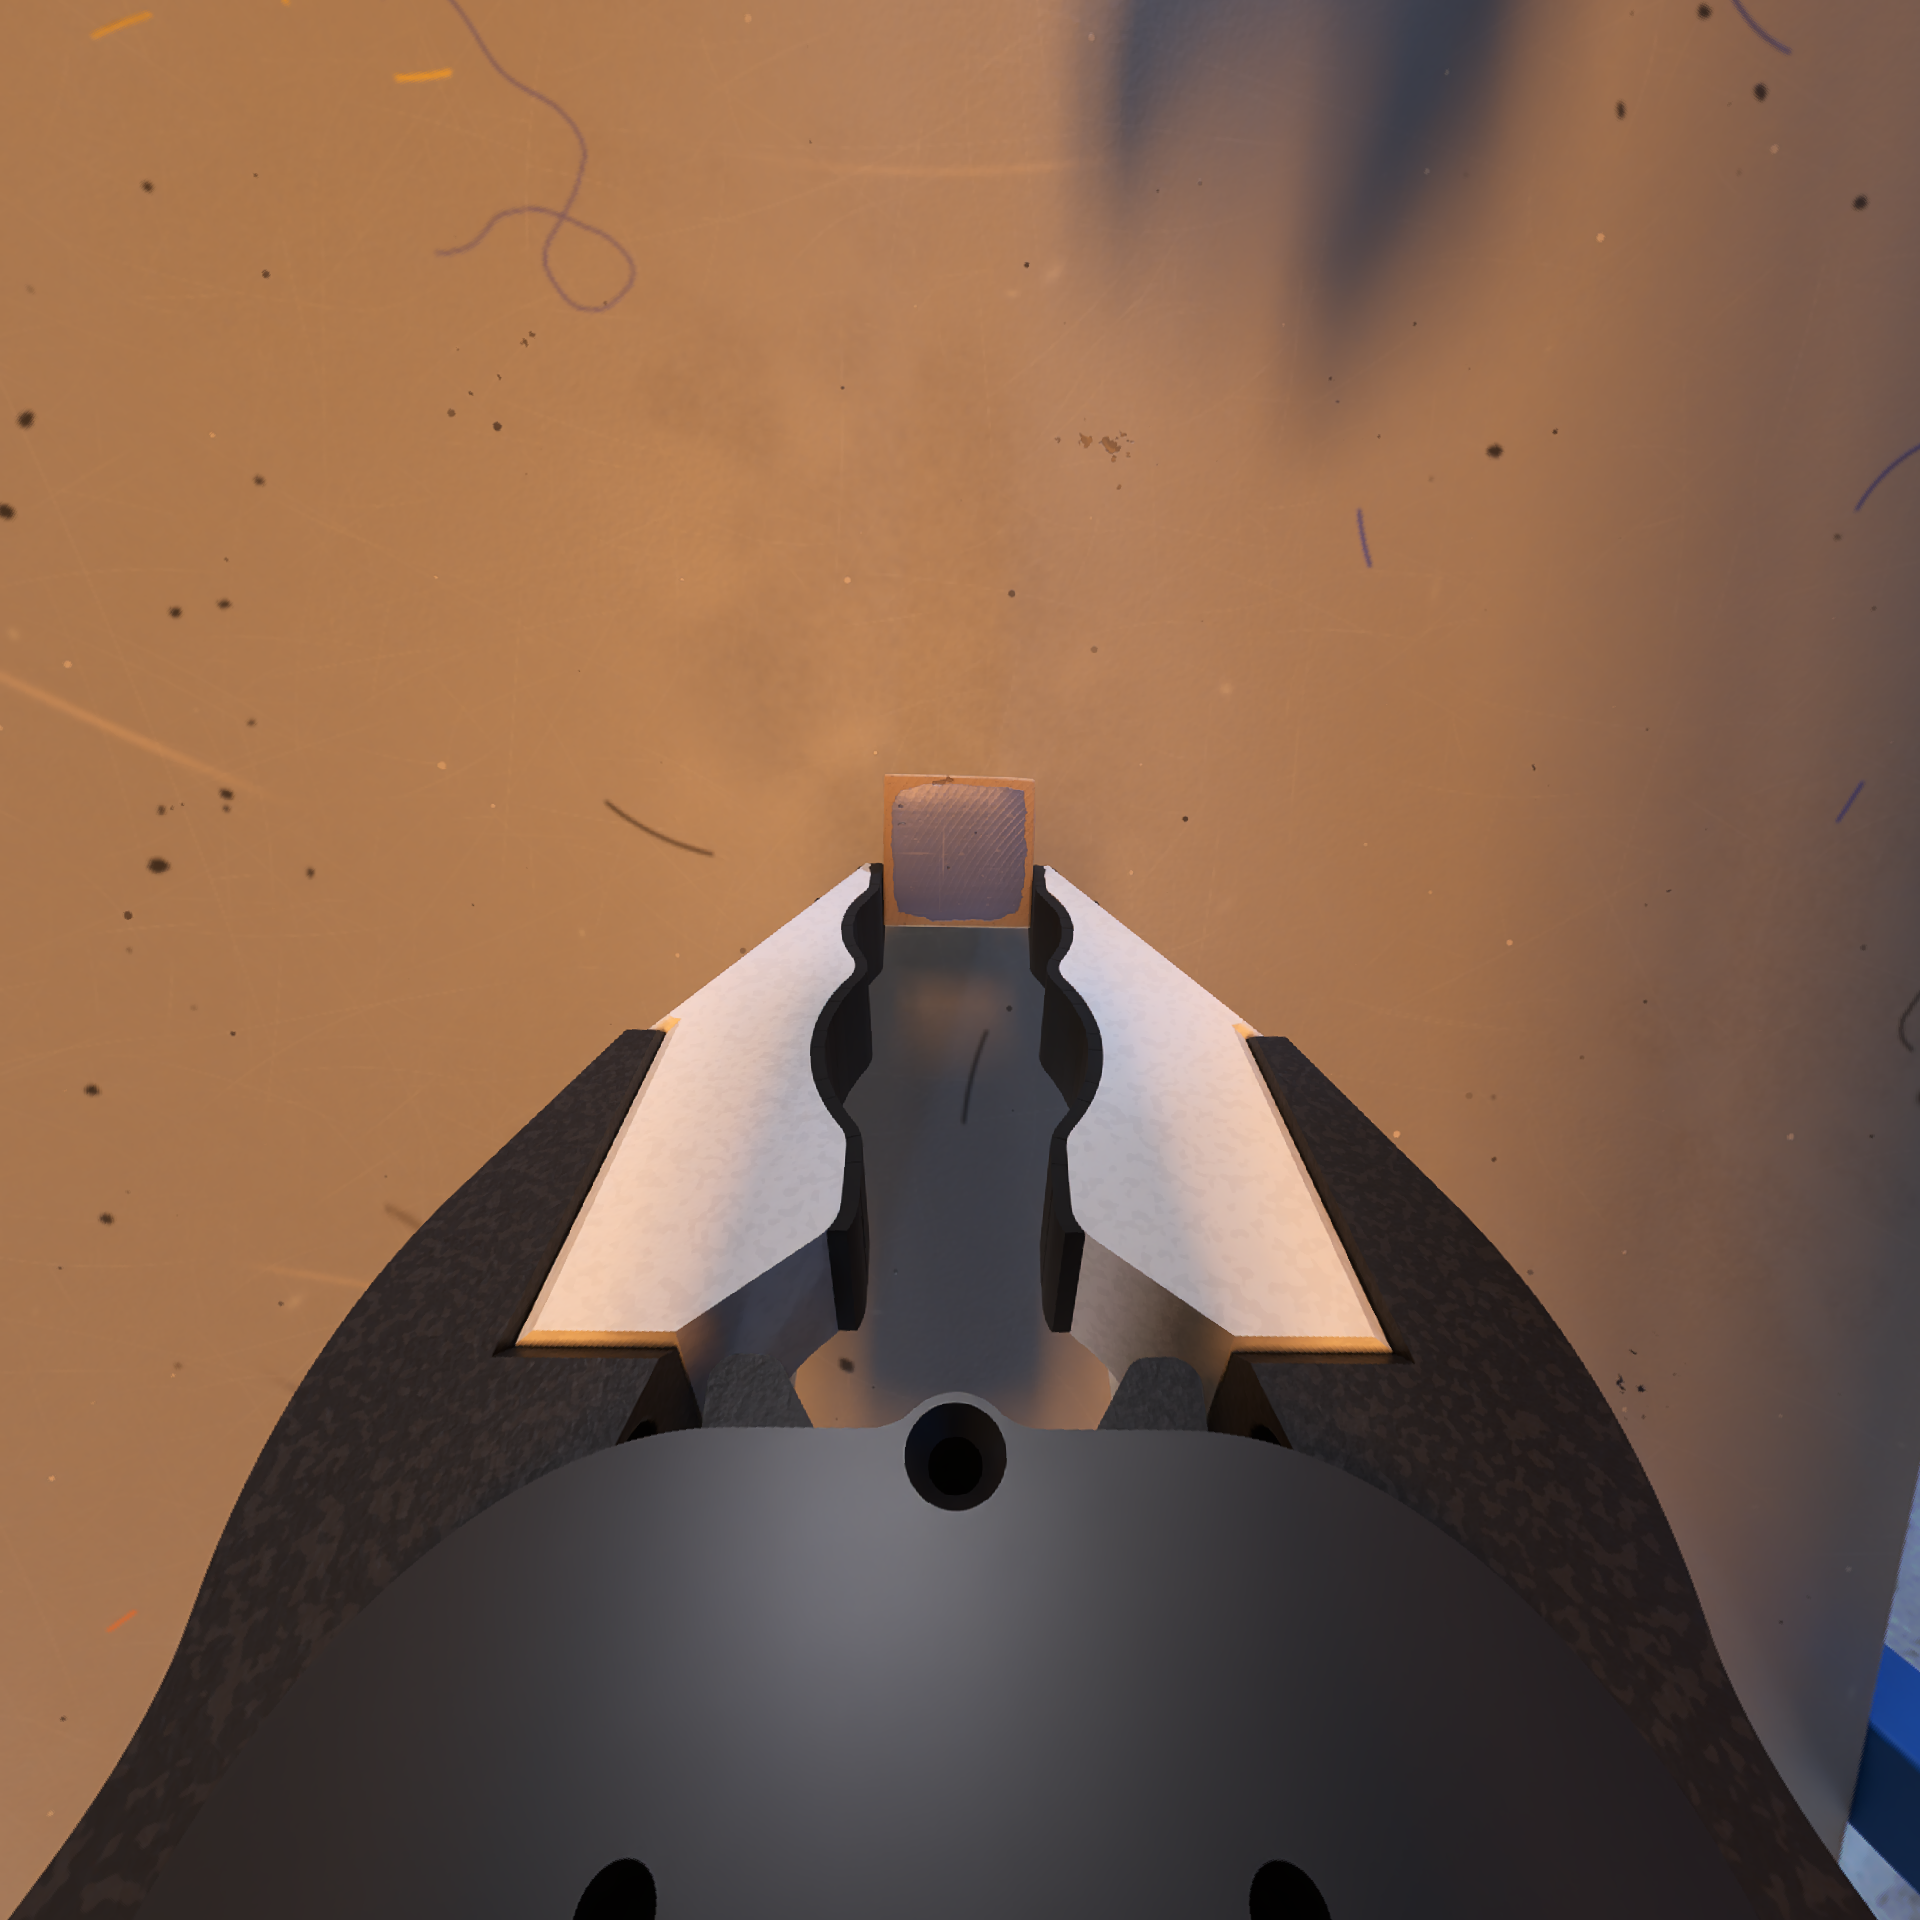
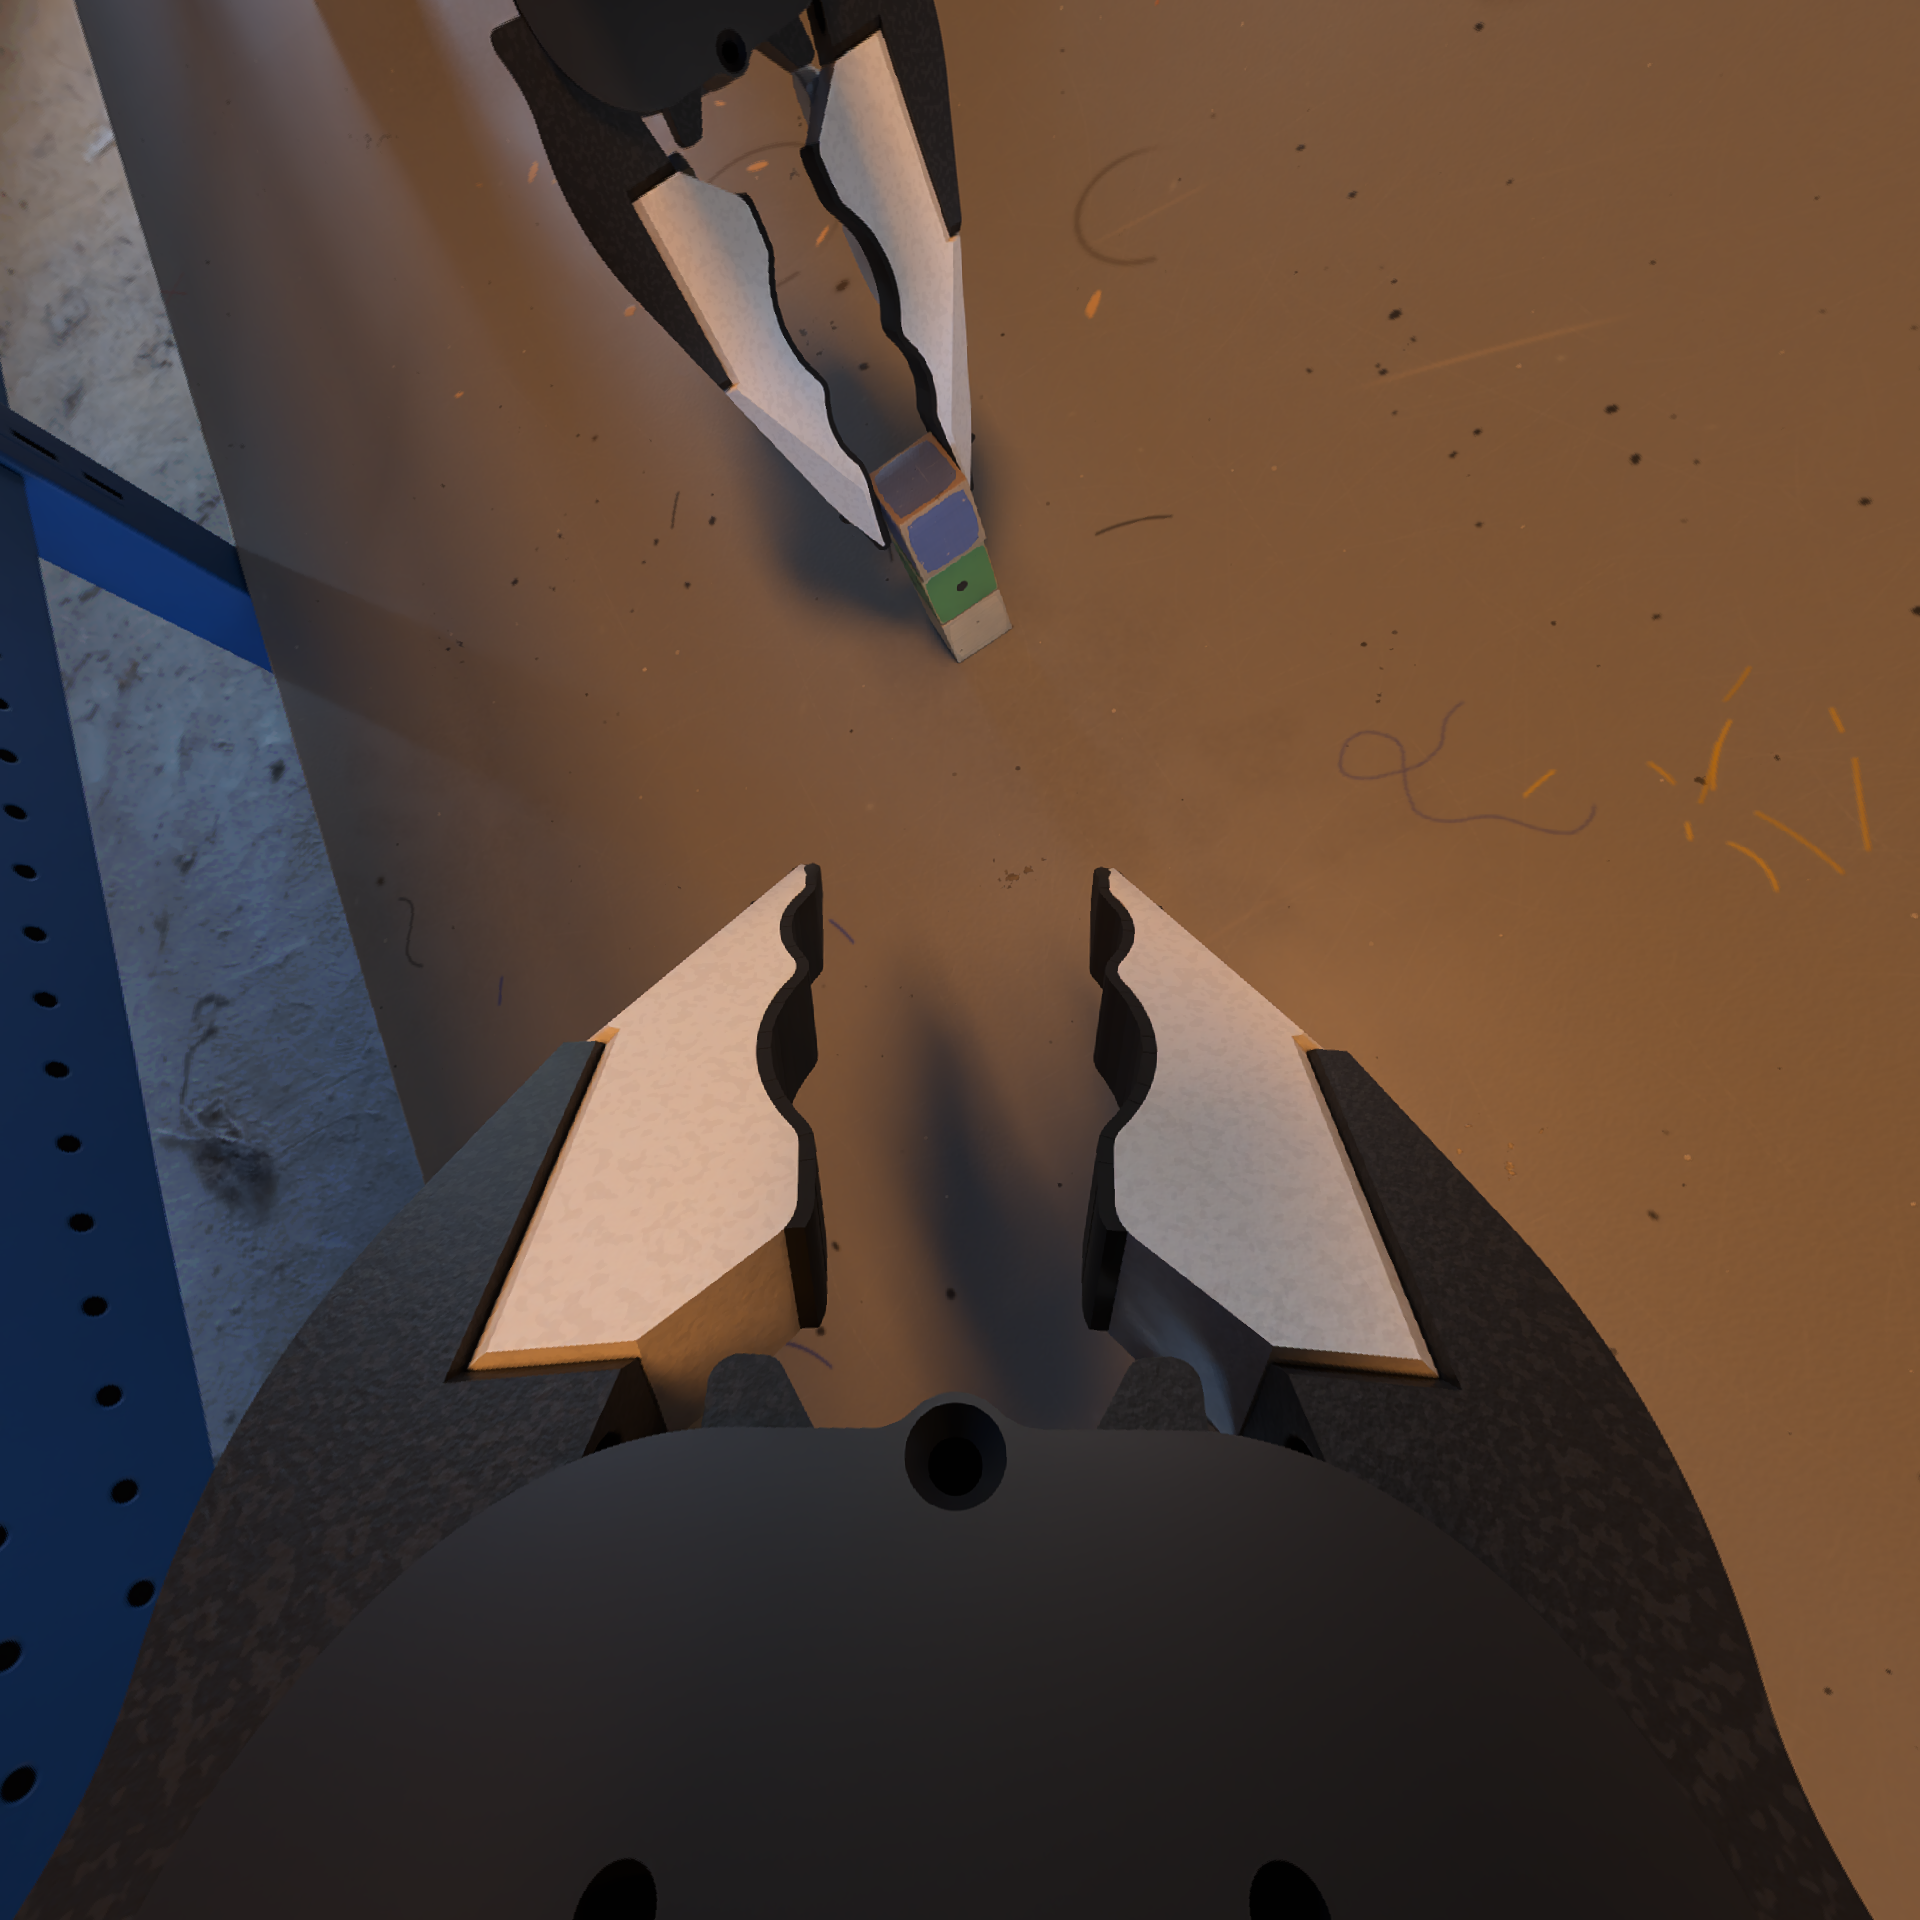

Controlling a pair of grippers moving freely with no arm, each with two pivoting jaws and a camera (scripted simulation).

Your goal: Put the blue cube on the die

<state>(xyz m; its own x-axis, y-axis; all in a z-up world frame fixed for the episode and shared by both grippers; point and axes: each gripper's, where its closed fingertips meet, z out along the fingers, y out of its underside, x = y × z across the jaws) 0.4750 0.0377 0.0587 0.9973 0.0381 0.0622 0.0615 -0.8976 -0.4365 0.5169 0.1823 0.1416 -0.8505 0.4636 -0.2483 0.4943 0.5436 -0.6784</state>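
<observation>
In the left wrist view my left gripper (image 1: 956, 873) is shut on the blue cube (image 1: 958, 852), held between the fingertips, with its wood-edged top face toward the camera. The right wrist view shows that same gripper (image 2: 923, 497) from afar, holding the blue cube (image 2: 940, 525) directly on top of the die (image 2: 958, 585), whose green face has one dark pip. The two look to be touching. A white part (image 2: 979, 627) shows below the green face. My right gripper (image 2: 956, 883) is open and empty, hovering nearer the camera and well short of the stack.
The brown tabletop (image 2: 1455, 1039) is speckled with dust and thread scraps. Its left edge runs diagonally, with grey floor (image 2: 208, 935) and a blue perforated metal frame (image 2: 62, 1143) beyond. A blue corner (image 1: 1891, 1766) shows at the lower right of the left wrist view.
</observation>
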